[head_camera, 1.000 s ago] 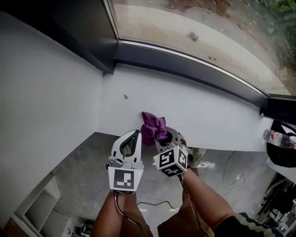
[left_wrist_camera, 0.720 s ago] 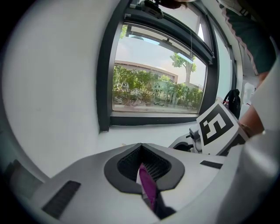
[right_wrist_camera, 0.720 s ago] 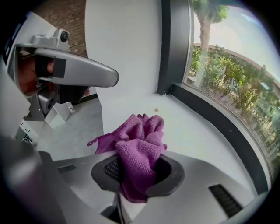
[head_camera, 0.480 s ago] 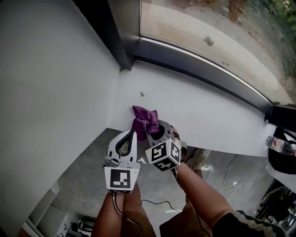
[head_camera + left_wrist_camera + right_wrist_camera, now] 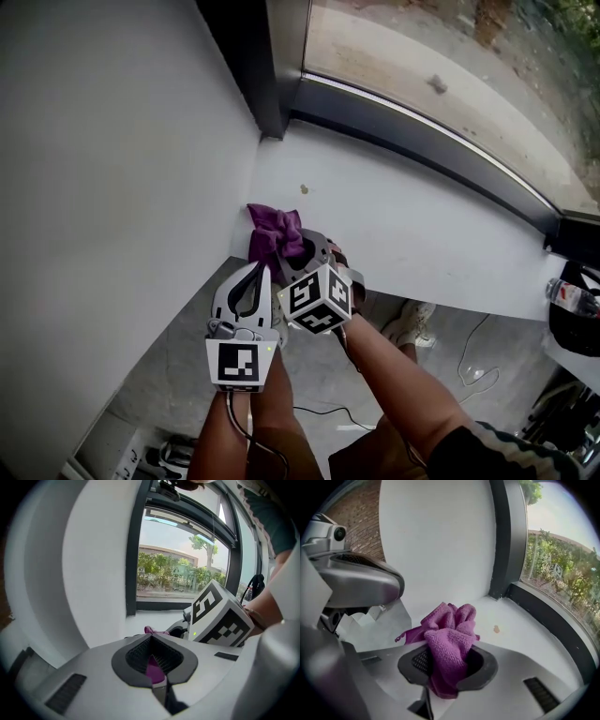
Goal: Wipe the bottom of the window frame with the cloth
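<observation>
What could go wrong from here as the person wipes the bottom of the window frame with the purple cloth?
1. The purple cloth is bunched between the jaws of the right gripper, so it may wipe only a narrow strip.
2. The left gripper sits tight beside the right one; they could knock together.
3. The cloth lies near the front edge of the white sill, away from the dark frame bottom, which may be missed.

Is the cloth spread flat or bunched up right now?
Bunched up: the cloth sits as a crumpled wad pinched in the right gripper.
</observation>
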A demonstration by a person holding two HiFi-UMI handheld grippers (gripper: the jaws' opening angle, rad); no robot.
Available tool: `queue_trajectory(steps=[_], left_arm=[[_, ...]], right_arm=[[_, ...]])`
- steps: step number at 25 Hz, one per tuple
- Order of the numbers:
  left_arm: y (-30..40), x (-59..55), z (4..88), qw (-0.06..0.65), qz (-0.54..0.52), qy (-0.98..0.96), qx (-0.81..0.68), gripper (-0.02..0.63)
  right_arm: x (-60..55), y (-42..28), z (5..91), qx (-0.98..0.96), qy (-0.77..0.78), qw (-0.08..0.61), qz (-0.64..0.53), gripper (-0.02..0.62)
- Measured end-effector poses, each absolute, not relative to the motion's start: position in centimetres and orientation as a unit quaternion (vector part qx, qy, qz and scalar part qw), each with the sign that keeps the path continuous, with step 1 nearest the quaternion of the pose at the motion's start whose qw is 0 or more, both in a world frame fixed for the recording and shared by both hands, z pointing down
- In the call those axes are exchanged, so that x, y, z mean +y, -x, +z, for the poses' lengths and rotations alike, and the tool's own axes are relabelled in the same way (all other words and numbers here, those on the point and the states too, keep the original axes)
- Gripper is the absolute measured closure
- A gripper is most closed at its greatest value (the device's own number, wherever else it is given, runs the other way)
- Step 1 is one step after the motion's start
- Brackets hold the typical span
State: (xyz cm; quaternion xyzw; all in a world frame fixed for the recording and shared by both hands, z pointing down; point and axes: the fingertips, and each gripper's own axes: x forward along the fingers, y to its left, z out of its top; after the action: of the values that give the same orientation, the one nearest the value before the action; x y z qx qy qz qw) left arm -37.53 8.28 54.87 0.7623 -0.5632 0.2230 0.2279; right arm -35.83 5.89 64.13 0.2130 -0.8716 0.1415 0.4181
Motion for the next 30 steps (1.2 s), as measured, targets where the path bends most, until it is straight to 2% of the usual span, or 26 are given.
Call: queue_trajectory(steps=[8, 30], left_arm=[[39.1, 8.6, 55.1, 0.216, 0.243, -0.757, -0.566, 0.597], [37.2, 6.5, 55.6, 0.227, 0.227, -0.763, -0.561, 0.597]], right_arm=[[5.9, 36.5, 64.2, -0.879, -0.201, 0.409, 0.137, 0.488], [3.2, 36.1, 64.0, -0.887, -0.175, 0.411, 0.116, 0.488]])
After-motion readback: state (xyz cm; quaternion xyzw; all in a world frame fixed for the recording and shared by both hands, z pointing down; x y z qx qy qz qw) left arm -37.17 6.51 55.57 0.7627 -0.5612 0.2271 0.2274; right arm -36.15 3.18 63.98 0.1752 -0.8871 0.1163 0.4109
